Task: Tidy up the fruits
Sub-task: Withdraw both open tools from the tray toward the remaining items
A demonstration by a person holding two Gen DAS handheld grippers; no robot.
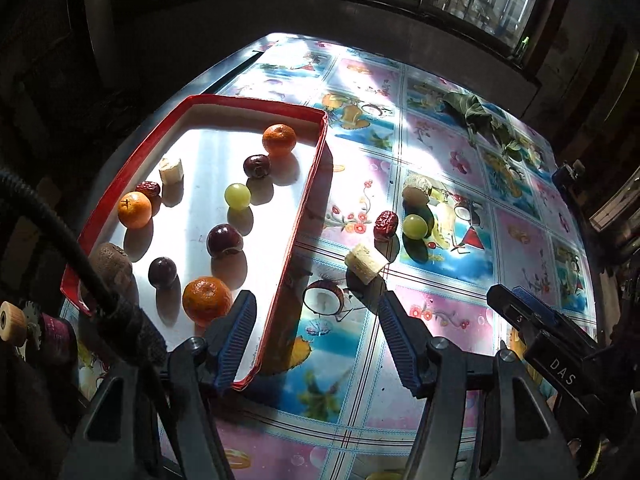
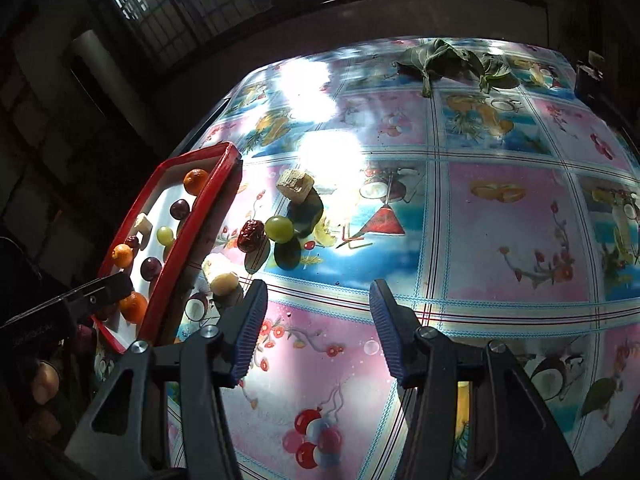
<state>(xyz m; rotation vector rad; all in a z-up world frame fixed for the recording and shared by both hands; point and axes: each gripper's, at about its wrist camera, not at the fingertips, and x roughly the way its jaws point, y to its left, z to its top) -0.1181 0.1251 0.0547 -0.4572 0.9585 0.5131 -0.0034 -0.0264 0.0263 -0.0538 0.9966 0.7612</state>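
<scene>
A red tray (image 1: 308,200) with a white floor holds several fruits: oranges (image 1: 207,300), dark plums (image 1: 225,241), a green grape (image 1: 237,196), a banana piece and a kiwi. On the patterned tablecloth to its right lie a banana piece (image 1: 366,266) (image 2: 220,274), a red date (image 1: 386,225) (image 2: 251,235), a green grape (image 1: 414,227) (image 2: 279,228) and a brown kiwi (image 1: 416,194) (image 2: 298,186). My left gripper (image 1: 316,304) hovers open and empty over the tray's right wall. My right gripper (image 2: 318,292) is open and empty, just to the near right of the loose fruits.
Wilted green leaves (image 1: 480,116) (image 2: 440,60) lie at the table's far side. The tray (image 2: 188,240) sits at the table's left edge. The right gripper's body (image 1: 532,320) shows beside the left one. A window with bars runs behind the table.
</scene>
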